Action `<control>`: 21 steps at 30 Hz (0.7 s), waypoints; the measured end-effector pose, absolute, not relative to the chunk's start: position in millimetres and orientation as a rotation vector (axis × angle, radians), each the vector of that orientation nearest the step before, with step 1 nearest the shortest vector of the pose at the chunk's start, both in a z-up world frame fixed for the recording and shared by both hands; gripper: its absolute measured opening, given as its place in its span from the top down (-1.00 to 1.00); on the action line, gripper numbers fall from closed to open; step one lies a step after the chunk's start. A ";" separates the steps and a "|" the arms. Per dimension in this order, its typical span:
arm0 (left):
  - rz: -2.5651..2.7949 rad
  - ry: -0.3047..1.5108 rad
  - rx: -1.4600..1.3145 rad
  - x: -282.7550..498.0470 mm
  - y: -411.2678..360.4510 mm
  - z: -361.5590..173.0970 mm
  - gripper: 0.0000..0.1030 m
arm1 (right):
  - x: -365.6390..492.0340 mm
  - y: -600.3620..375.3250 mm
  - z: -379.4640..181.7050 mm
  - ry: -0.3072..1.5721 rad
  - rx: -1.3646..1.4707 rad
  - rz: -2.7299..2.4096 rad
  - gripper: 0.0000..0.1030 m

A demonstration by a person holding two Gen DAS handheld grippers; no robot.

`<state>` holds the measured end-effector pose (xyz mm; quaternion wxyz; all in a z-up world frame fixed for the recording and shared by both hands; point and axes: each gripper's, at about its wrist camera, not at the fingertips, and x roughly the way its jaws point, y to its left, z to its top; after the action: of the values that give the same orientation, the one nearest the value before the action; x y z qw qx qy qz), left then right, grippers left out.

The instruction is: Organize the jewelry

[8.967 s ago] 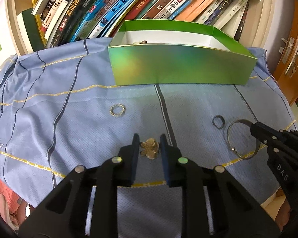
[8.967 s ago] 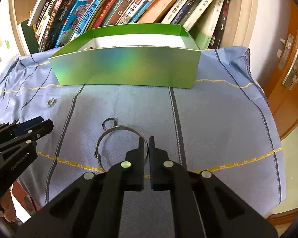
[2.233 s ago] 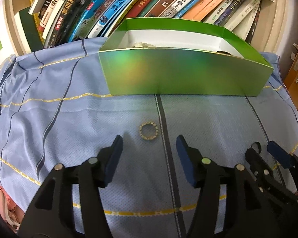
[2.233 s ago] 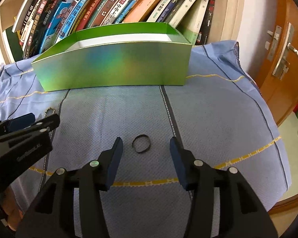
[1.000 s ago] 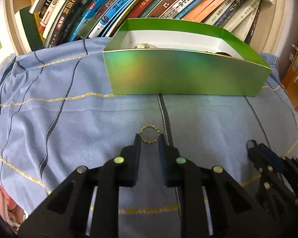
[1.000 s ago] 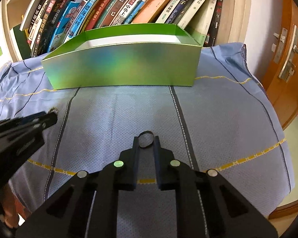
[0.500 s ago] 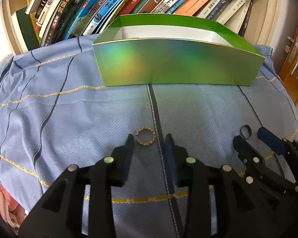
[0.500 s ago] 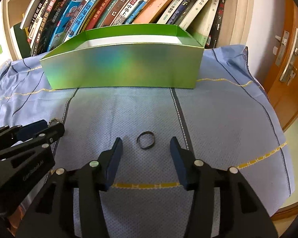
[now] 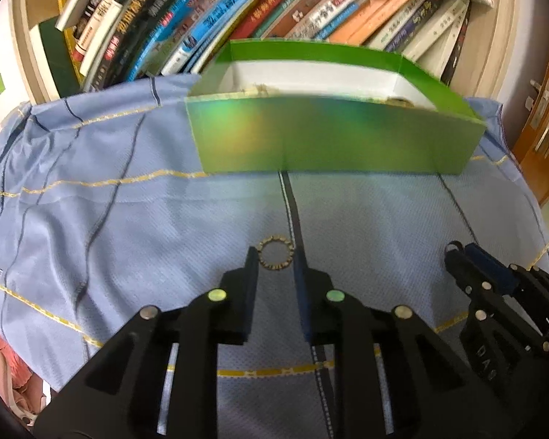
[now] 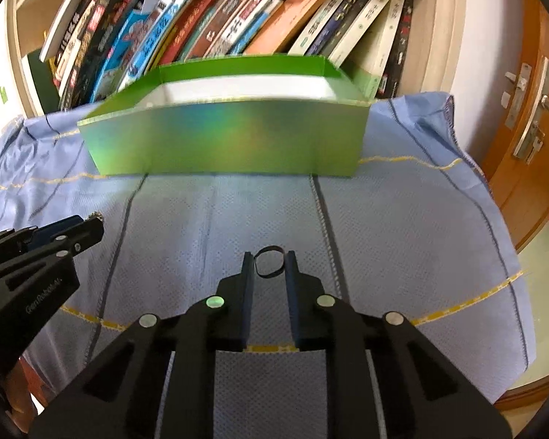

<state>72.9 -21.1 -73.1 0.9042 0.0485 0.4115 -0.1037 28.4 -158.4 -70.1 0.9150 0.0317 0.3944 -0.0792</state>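
- We have 2 rings left on the blue cloth (image 9: 128, 219): the gold toothed ring (image 9: 275, 256) sits between the tips of the left tongs (image 9: 275, 261), and the dark plain ring (image 10: 270, 261) between the tips of the right tongs (image 10: 269, 261).
- Half a second ago both pairs of tongs stood wide around their rings; both have just been closing, and each now looks clamped on its ring, fingers (image 9: 250, 270) touching the rim on either side.
- Neither ring looks clear of the cloth yet, so we judge this as the grasp step, with the lift and carry to the green box (image 9: 329, 135) at the far side not yet done.
- The box already holds some pieces; we glimpse something pale and gold over its near wall but cannot tell what.
- Writing: "GenRobot.AI" reads on the left tongs as seen from the right view, "DAS" on the right tongs (image 9: 457, 252) in the left view. The spines of the books (image 10: 238, 29) carry Chinese titles, too blurred for us to read.
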 end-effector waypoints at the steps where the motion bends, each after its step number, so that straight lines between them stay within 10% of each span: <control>1: -0.216 0.840 0.100 72.0 -19.1 -69.8 0.62 | 28.3 -158.9 -67.9 0.807 0.061 -0.165 0.67; 21: -0.226 0.681 0.073 179.9 -43.1 30.3 0.62 | 146.3 -187.3 36.0 0.678 0.112 -0.097 0.67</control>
<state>179.9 -43.1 30.3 0.9356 0.0356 0.3333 -0.1105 146.3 -187.3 36.0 0.9403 0.0551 0.3324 -0.0477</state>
